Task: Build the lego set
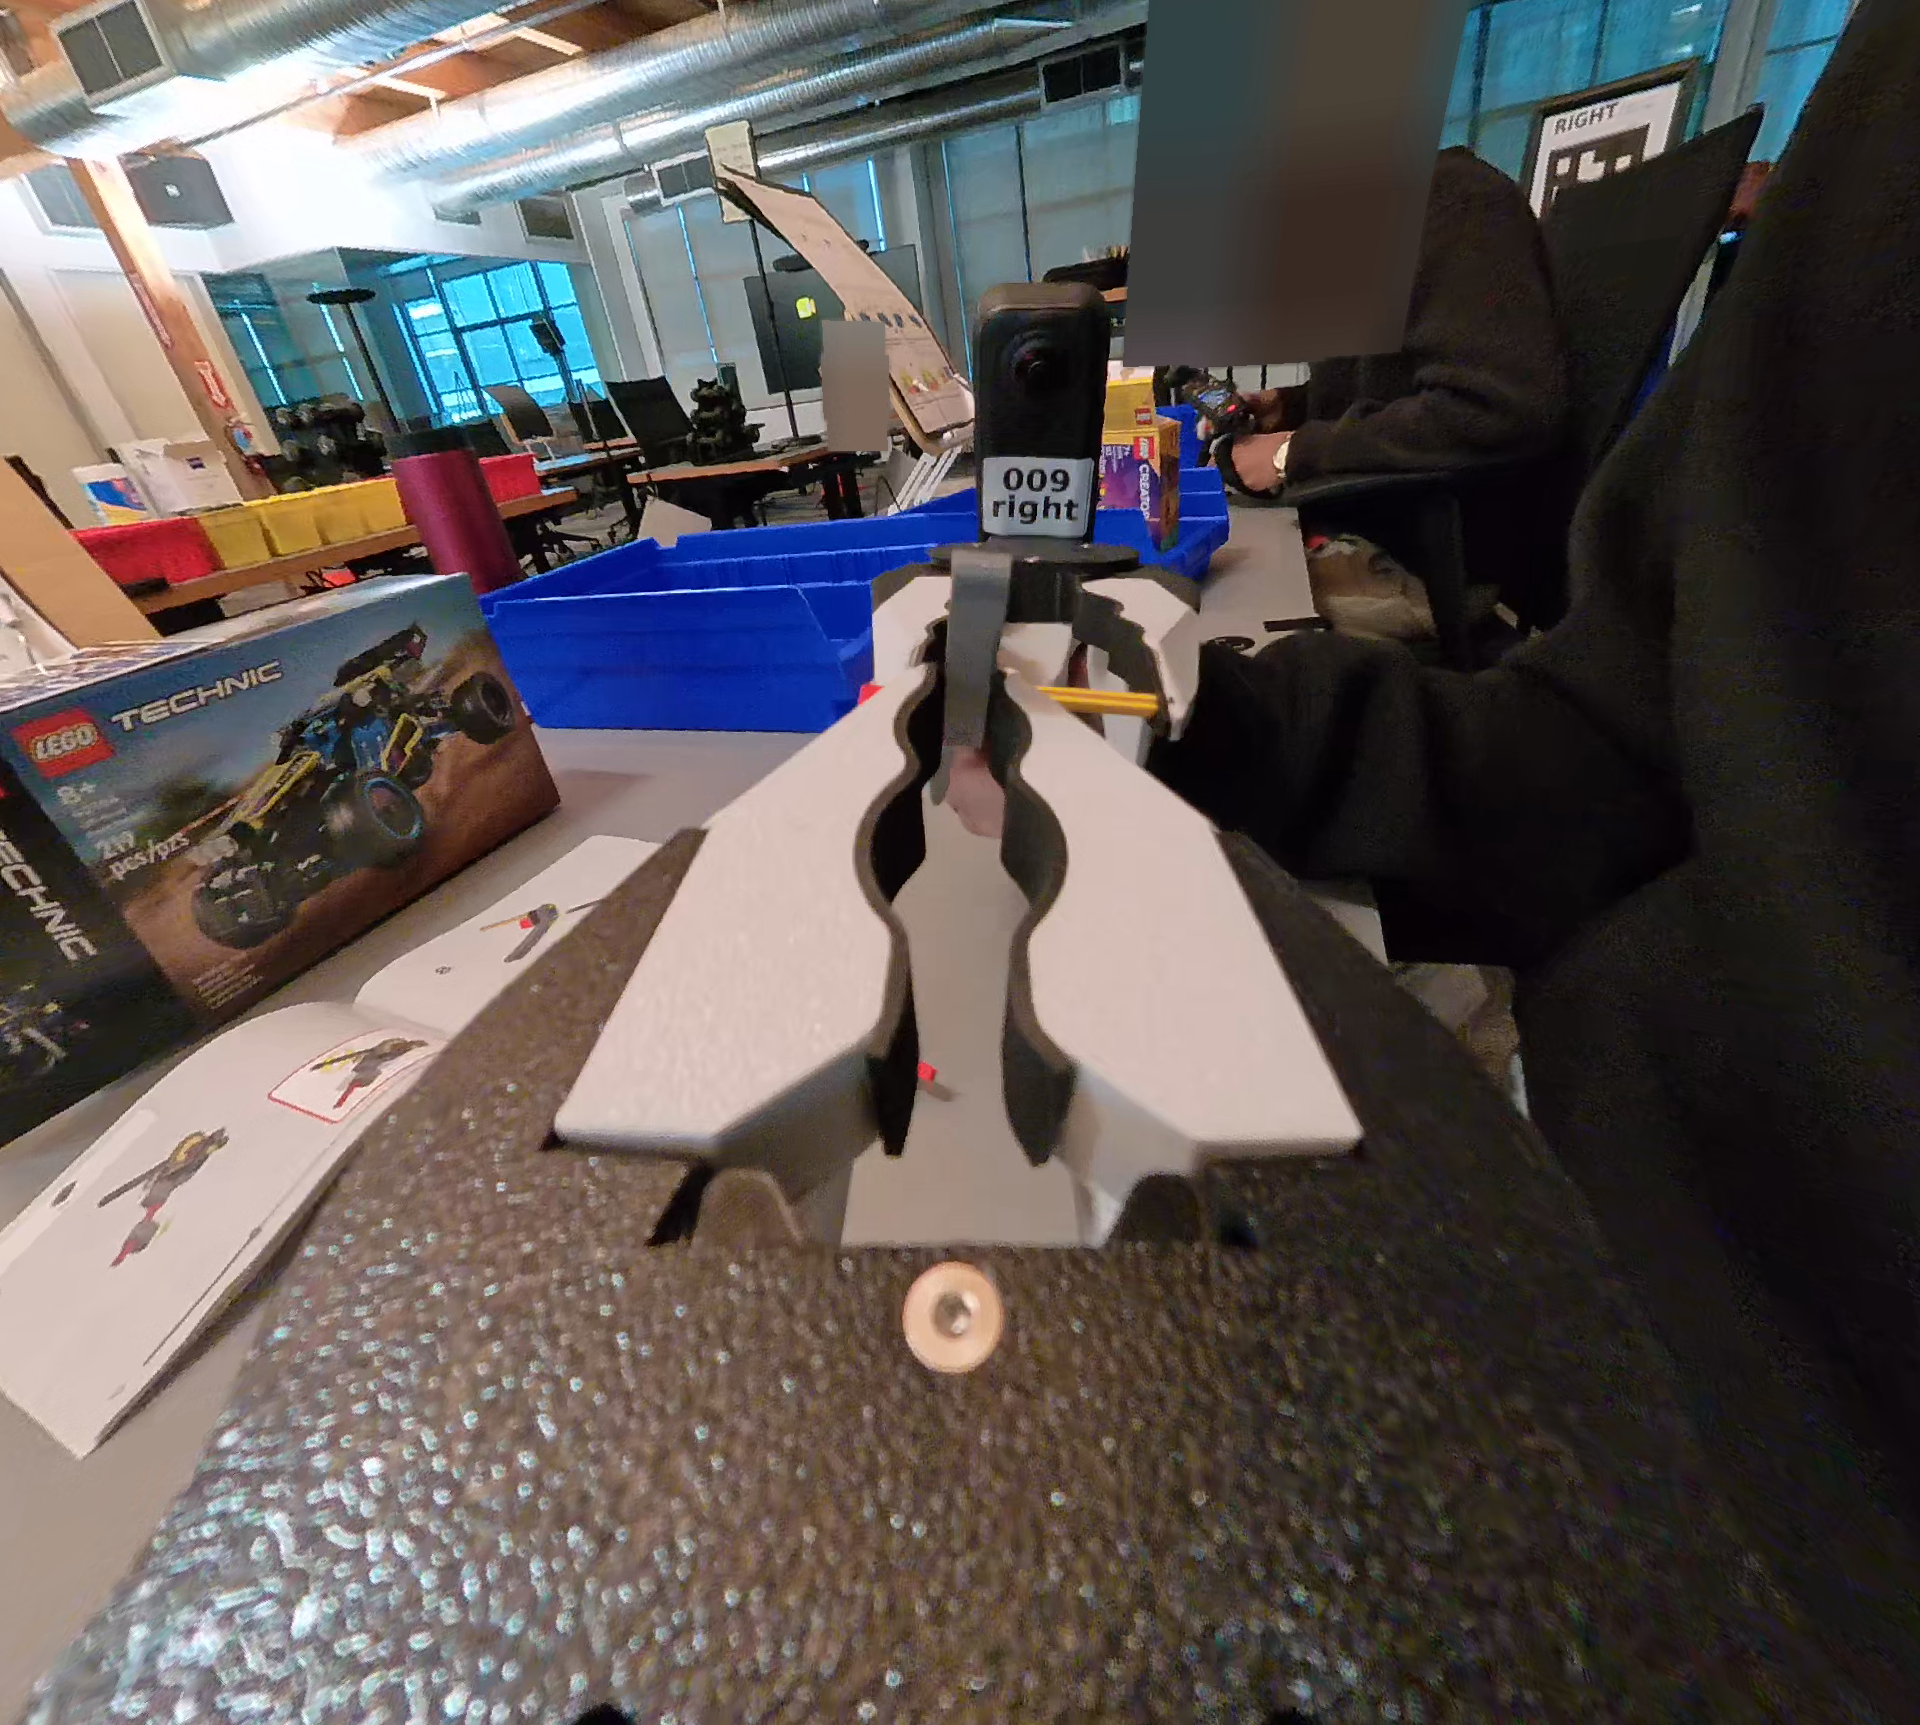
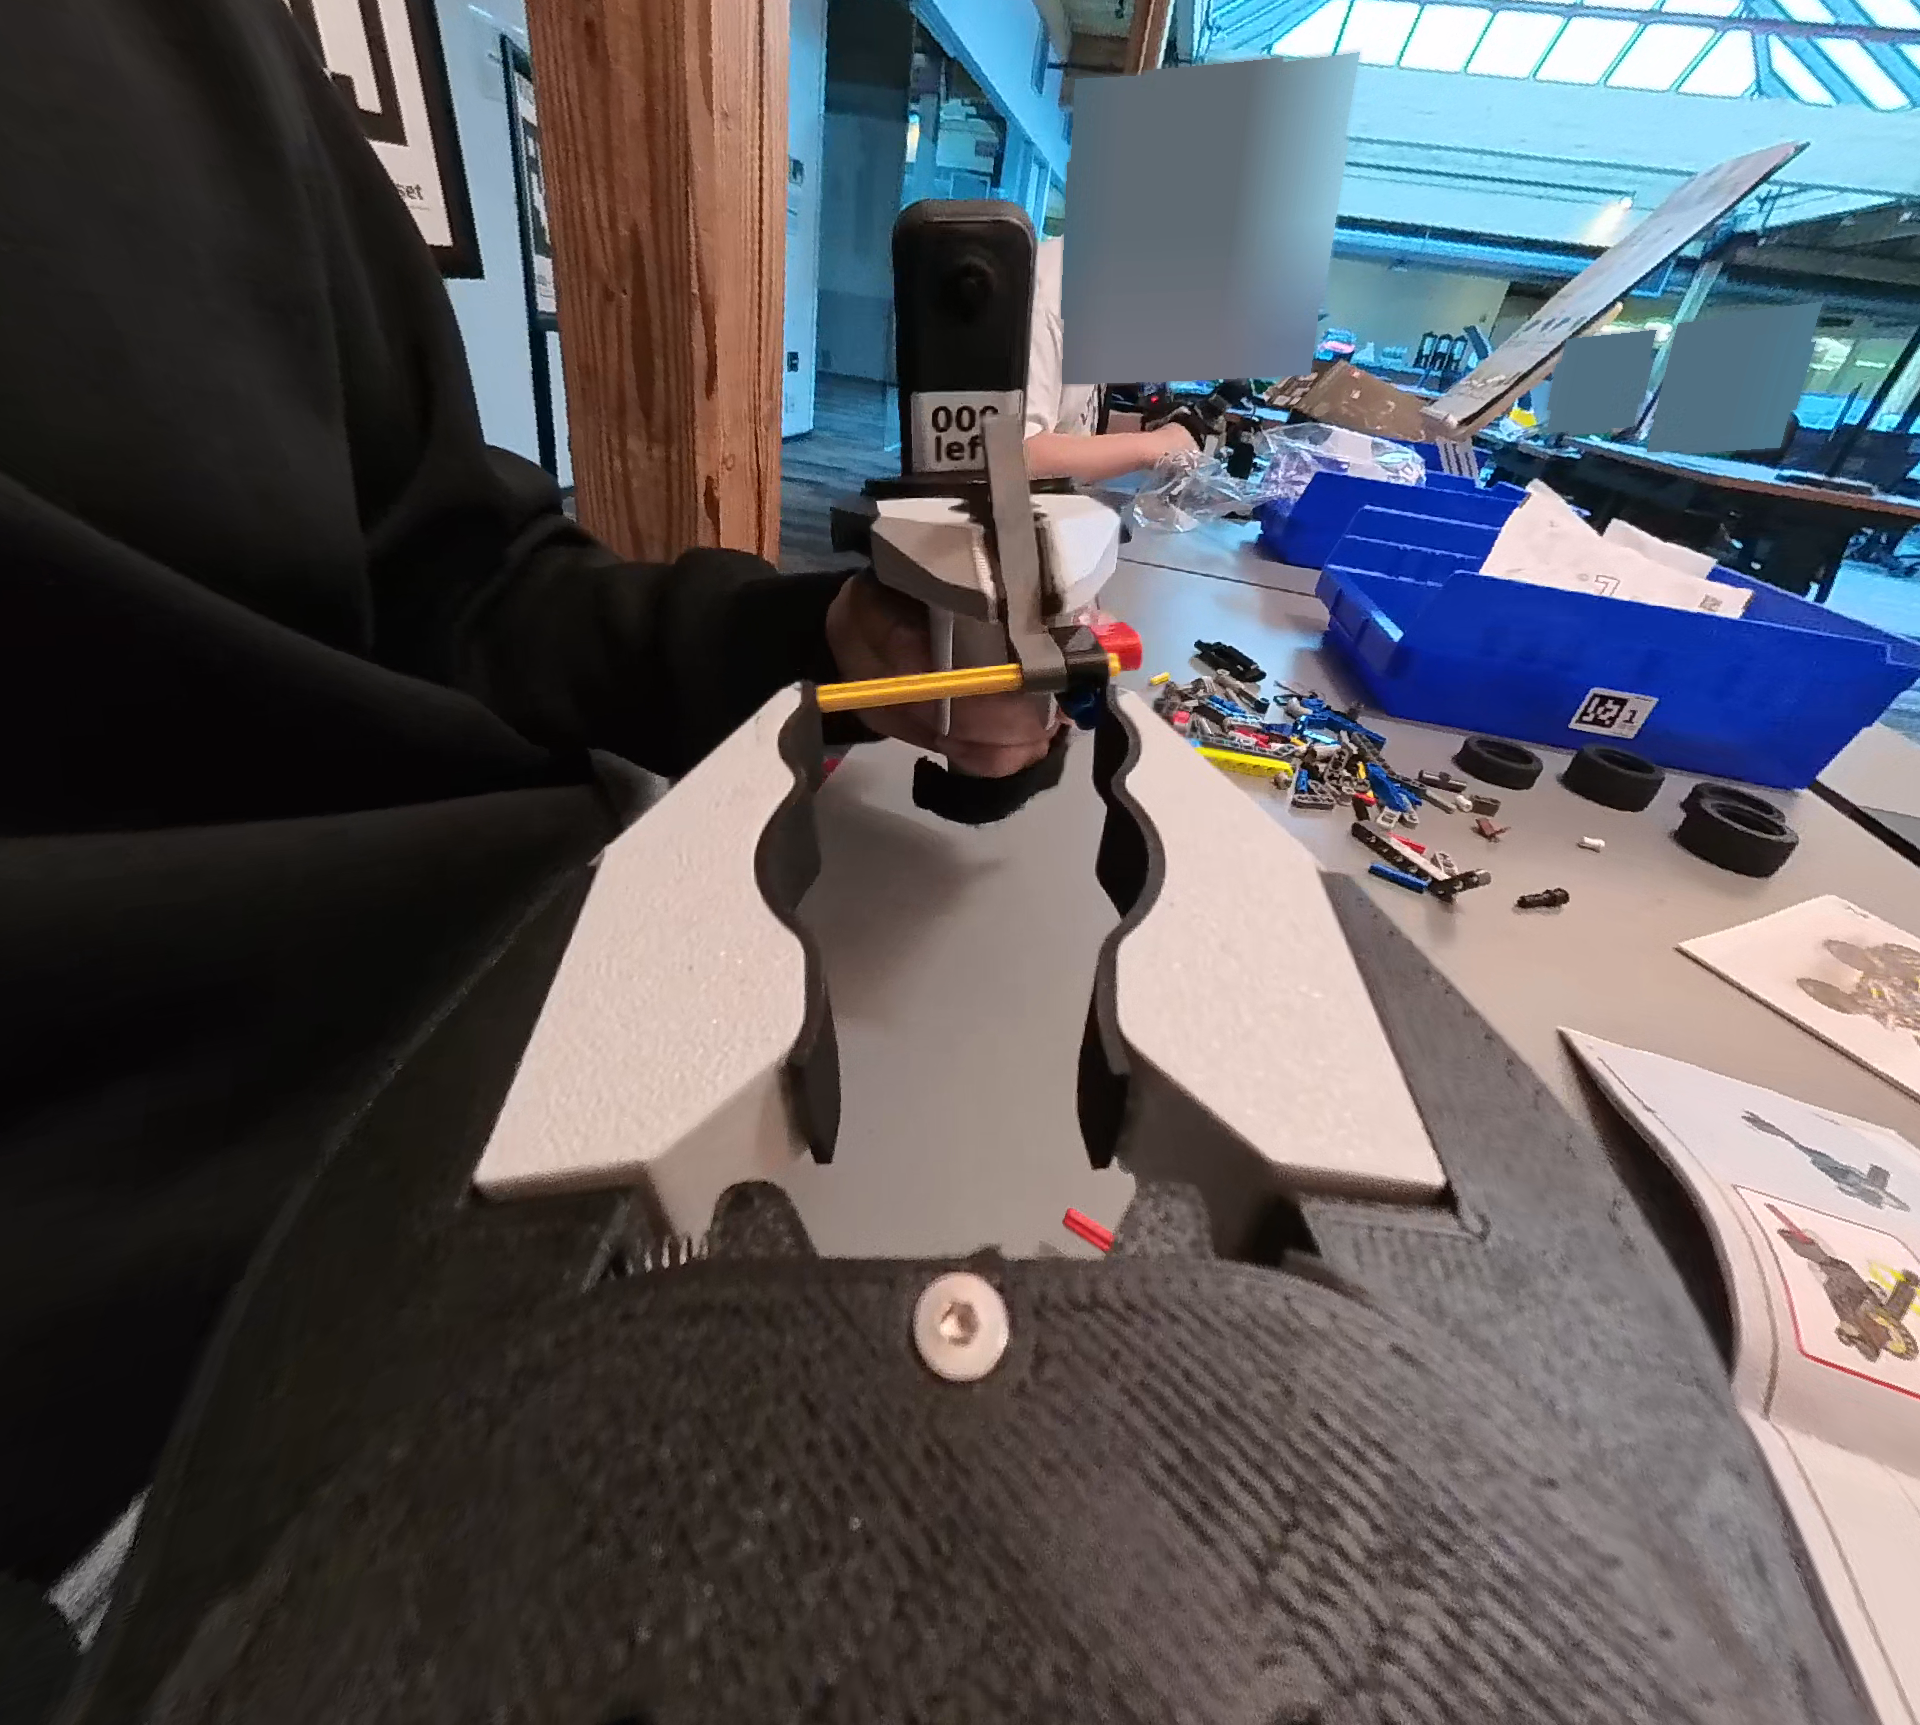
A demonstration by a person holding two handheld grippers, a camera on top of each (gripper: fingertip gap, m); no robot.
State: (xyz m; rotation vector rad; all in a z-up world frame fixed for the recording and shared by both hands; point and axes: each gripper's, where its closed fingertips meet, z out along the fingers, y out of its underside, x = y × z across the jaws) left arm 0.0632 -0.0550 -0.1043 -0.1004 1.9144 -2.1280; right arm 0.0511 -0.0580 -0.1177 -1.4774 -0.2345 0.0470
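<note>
The left hand-held gripper [image 1: 961,730] gripped a grey beam assembly [image 2: 1013,553] with a yellow axle [image 2: 914,686], raised above the bench [image 2: 1558,937]. The right hand-held gripper [image 2: 951,750] stood released, near the axle.

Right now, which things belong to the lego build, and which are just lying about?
In the job:
assembly in left tongs
right tongs, open
loose pieces
tyres
booklet

Lying about:
box
blue bins
plastic bag
</note>
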